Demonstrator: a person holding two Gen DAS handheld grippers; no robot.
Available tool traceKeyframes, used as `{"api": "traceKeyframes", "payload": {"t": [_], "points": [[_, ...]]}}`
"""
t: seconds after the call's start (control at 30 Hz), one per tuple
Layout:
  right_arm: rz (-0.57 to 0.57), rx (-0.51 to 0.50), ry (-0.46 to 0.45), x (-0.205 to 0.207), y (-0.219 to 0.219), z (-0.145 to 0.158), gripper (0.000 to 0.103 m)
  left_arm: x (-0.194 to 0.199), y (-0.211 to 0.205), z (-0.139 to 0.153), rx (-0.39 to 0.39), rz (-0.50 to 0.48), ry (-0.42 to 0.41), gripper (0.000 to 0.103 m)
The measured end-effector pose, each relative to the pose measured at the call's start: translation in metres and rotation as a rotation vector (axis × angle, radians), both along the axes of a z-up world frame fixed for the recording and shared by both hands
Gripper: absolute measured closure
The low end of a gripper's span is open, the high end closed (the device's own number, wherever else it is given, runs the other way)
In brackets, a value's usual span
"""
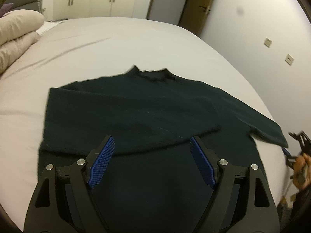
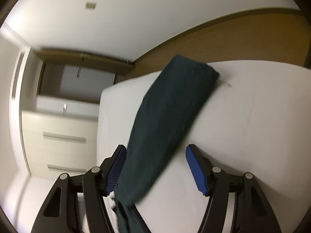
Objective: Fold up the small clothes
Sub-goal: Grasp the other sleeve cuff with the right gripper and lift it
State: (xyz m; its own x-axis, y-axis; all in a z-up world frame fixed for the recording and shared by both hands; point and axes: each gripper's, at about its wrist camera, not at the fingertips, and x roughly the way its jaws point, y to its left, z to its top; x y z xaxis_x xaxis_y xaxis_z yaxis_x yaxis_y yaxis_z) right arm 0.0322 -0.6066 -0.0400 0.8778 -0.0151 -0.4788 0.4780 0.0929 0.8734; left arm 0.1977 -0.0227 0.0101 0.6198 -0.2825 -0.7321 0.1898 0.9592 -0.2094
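Hovering: left tool (image 1: 151,145) spread, angled down over sweater (image 1: 136,106).

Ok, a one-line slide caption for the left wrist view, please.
Open left gripper above a dark sweater on the bed, one sleeve folded across, the other stretched toward the right gripper.

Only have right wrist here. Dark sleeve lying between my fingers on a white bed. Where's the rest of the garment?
Observer: The sweater lies spread flat on the bed, collar at the far side in the left wrist view.
Operator: Other sleeve?
Observer: The other sleeve is already folded across the body.
Operator: Left side holding anything?
Observer: No. The left gripper is open over the sweater's lower part, gripping nothing.
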Motion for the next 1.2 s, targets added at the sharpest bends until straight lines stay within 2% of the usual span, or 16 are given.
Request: {"api": "traceKeyframes", "payload": {"t": [0.2,0.3,0.33,0.37,0.43,0.67,0.73,0.83,0.93,1.07,1.1,1.17,1.2], "points": [[-0.058,0.012,-0.032,0.026,-0.011,0.002,0.041,-0.009,-0.008,-0.003,-0.019,-0.02,0.027,0.024],[-0.072,-0.01,-0.032,0.033,-0.014,-0.001,0.059,-0.011,-0.008,-0.009,-0.042,-0.007,0.037,0.024],[-0.068,-0.017,-0.028,0.036,-0.015,-0.002,0.069,-0.012,-0.006,-0.01,-0.047,-0.004,0.037,0.024],[-0.064,-0.029,-0.022,0.032,-0.016,-0.001,0.075,-0.011,-0.003,-0.01,-0.051,-0.002,0.037,0.024],[-0.078,-0.049,-0.024,0.016,-0.022,-0.002,0.079,-0.011,0.006,-0.01,-0.057,0.004,0.036,0.024],[-0.155,0.014,-0.062,-0.016,-0.015,-0.011,0.081,-0.011,0.031,-0.012,-0.088,0.03,0.048,0.024],[-0.19,0.036,-0.046,-0.031,-0.013,-0.012,0.079,-0.012,0.035,-0.013,-0.093,0.034,0.049,0.024],[-0.204,0.0,-0.005,-0.043,-0.021,-0.008,0.076,-0.011,0.035,-0.014,-0.089,0.031,0.052,0.024],[-0.178,0.047,-0.012,-0.041,-0.032,-0.012,0.072,-0.01,0.03,-0.014,-0.09,0.025,0.053,0.024],[-0.219,0.045,-0.028,-0.042,-0.038,-0.011,0.069,-0.012,0.02,-0.013,-0.085,0.004,0.052,0.024],[-0.226,0.042,-0.032,-0.042,-0.039,-0.014,0.07,-0.012,0.017,-0.013,-0.081,-0.003,0.05,0.024],[-0.212,0.033,-0.014,-0.04,-0.04,-0.017,0.086,-0.012,0.014,-0.014,-0.077,-0.011,0.051,0.024],[-0.201,0.026,-0.01,-0.038,-0.04,-0.019,0.087,-0.011,0.013,-0.014,-0.079,-0.011,0.052,0.024]]}}
